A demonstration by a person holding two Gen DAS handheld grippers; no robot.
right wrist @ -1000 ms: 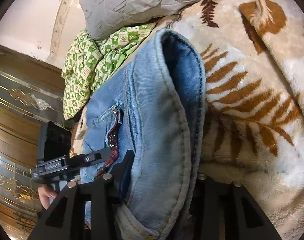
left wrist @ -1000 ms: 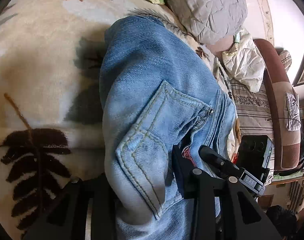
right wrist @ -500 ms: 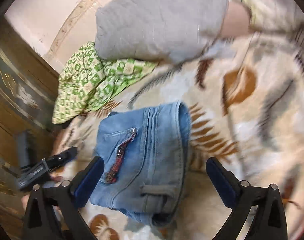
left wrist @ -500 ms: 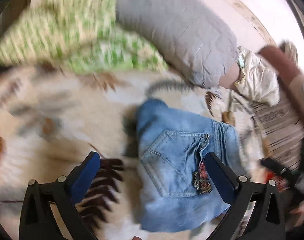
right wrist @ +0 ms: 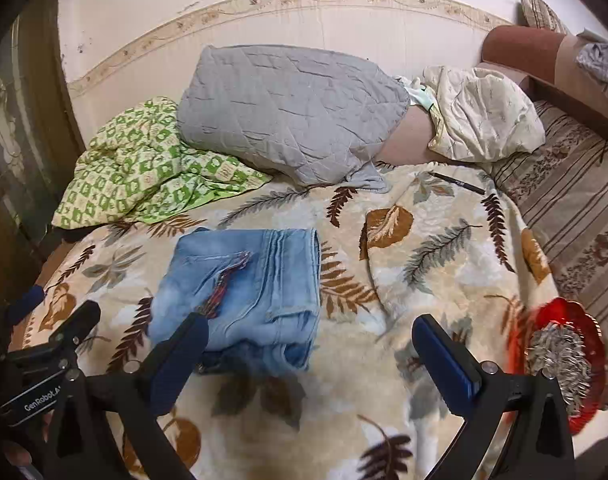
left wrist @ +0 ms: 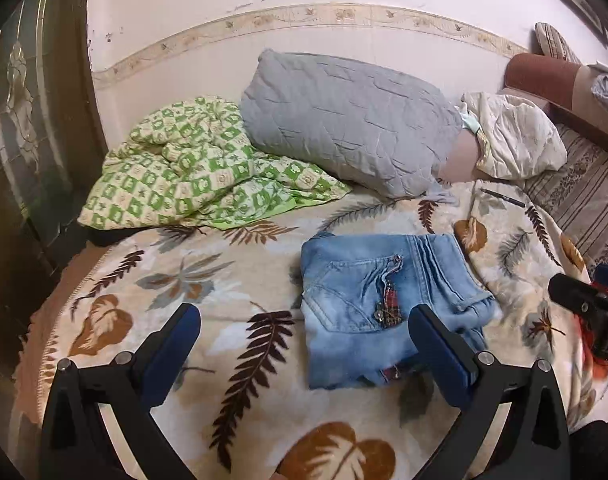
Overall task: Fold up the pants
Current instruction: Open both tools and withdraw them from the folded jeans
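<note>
Pose: left claw (left wrist: 304, 330) agape, tilted down | right claw (right wrist: 310, 340) same | jeans (left wrist: 384, 304) folded

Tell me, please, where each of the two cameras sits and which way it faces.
Left wrist: on the left gripper, angled down at the bed; open jaws frame the folded jeans, with the right gripper's body at the right edge.
Right wrist: on the right gripper, angled down likewise; open jaws, jeans lower left, red bowl right.
Shared: jeans, grey pillow, green checked quilt, leaf blanket.
</note>
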